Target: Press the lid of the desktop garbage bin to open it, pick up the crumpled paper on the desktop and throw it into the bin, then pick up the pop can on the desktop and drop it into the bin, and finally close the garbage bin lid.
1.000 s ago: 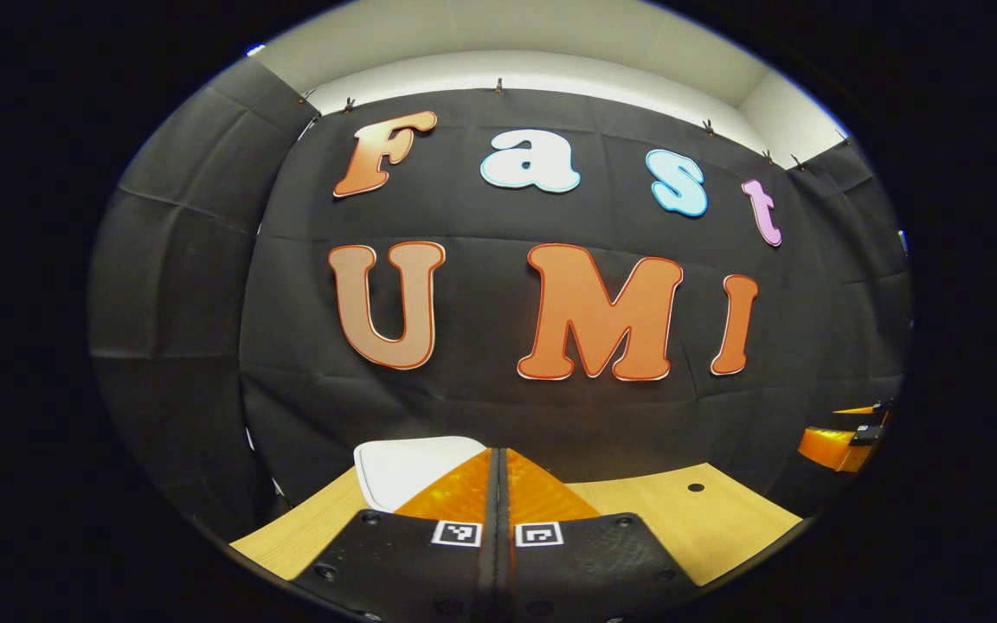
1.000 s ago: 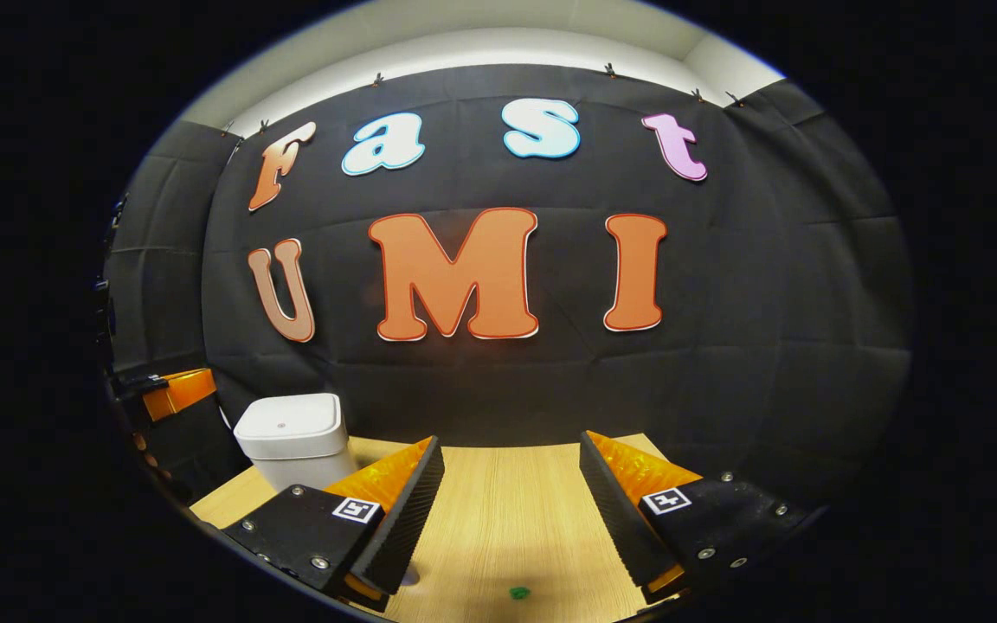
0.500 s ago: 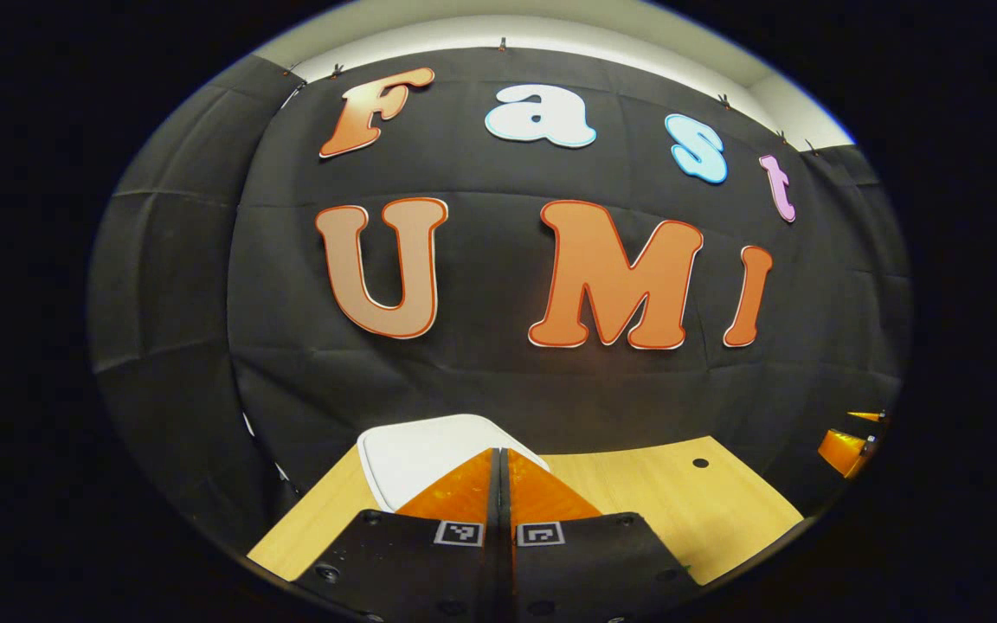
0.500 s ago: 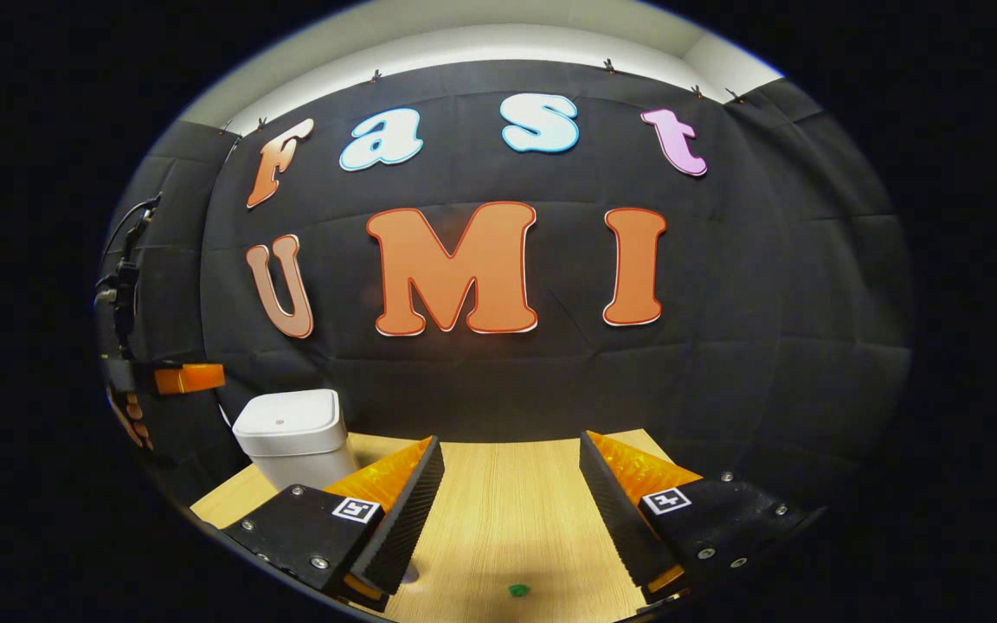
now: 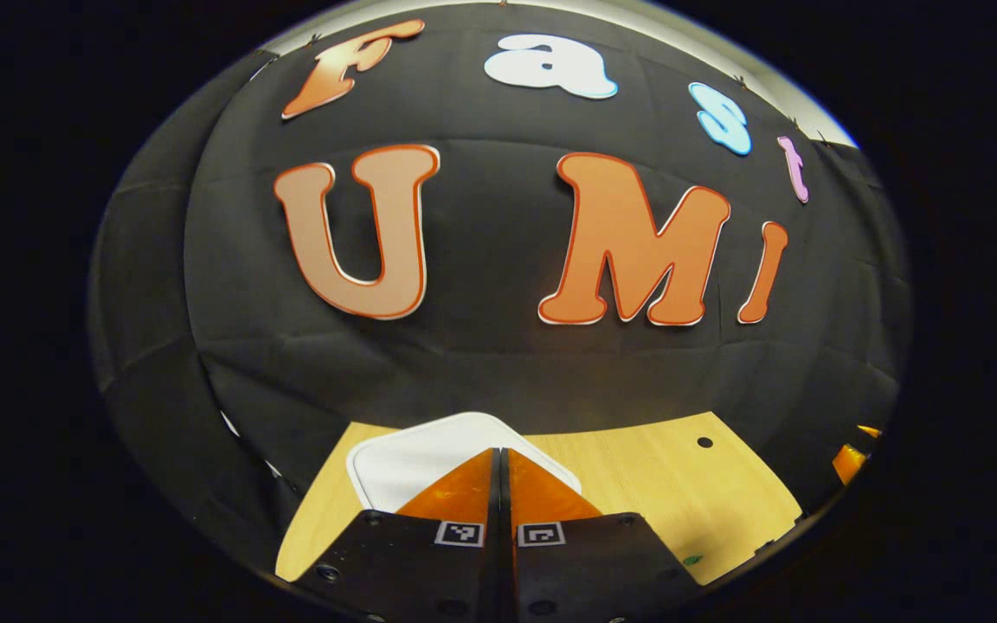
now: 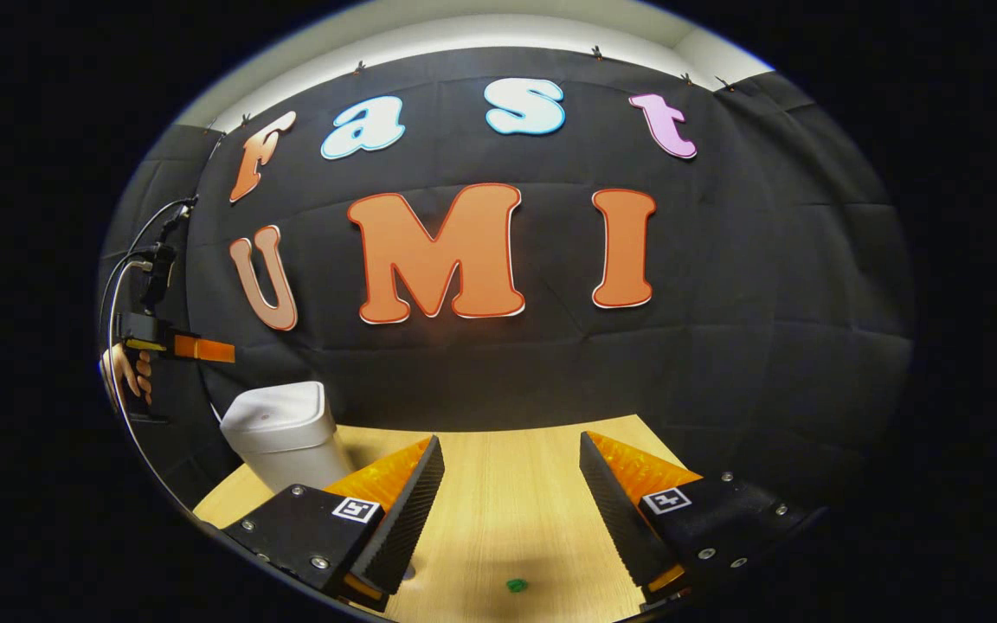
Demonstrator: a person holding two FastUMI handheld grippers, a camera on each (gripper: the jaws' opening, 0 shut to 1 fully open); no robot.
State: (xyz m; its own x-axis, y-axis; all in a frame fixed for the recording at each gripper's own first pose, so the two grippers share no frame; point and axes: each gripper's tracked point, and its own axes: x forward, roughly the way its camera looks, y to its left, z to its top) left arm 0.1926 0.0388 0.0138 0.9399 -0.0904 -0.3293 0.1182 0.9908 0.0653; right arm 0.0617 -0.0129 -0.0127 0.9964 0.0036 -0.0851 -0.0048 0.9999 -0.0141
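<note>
While its two fingers press flat together with nothing between them, the left gripper (image 5: 499, 463) sits at the bottom centre of the left gripper view, above the shut white lid (image 5: 429, 446) of the garbage bin (image 6: 280, 430). Low in the right gripper view, the right gripper (image 6: 509, 463) stands wide and empty over the wooden desktop (image 6: 507, 510); the bin stands at lower left, a small green speck (image 6: 515, 586) near the bottom edge.
</note>
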